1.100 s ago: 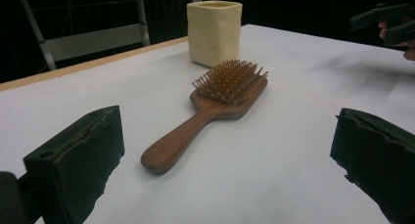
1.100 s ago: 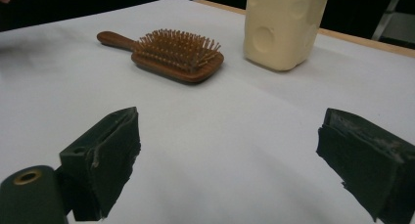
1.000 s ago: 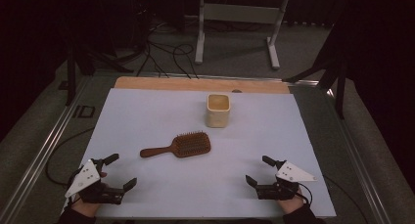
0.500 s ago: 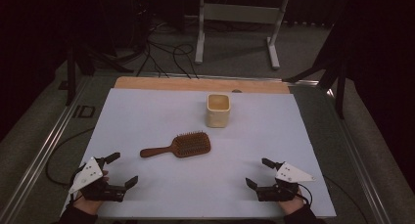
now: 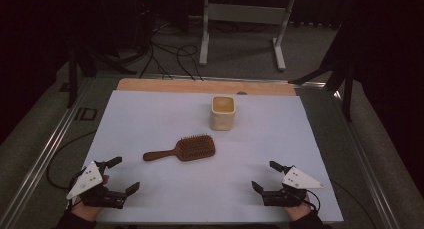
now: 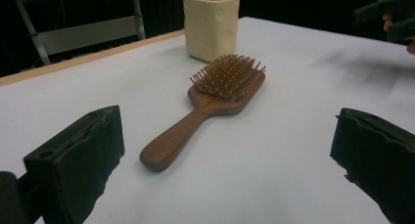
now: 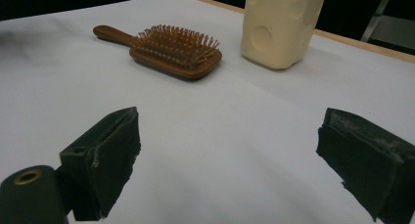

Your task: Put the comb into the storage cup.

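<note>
From the high view, a wooden hairbrush [image 5: 181, 149] lies bristles up near the middle of the white table [image 5: 150, 114], its handle pointing toward the person's left. A cream cup [image 5: 222, 112] stands upright just behind it, apart from it. The left gripper [image 5: 121, 175] rests at the near left corner and the right gripper [image 5: 265, 176] at the near right; both have their jaws spread wide and hold nothing, well apart from the brush.

In the left gripper view, the two black jaws stand far apart with bare table between them. The hairbrush [image 6: 215, 101] lies ahead, handle end nearest, the cup [image 6: 211, 24] beyond it. What looks like the other gripper, dark and dim, sits at the top right edge.

In the right gripper view, the jaws again gape empty. The hairbrush [image 7: 166, 50] lies ahead to the left, the cup [image 7: 281, 26] to its right.
</note>
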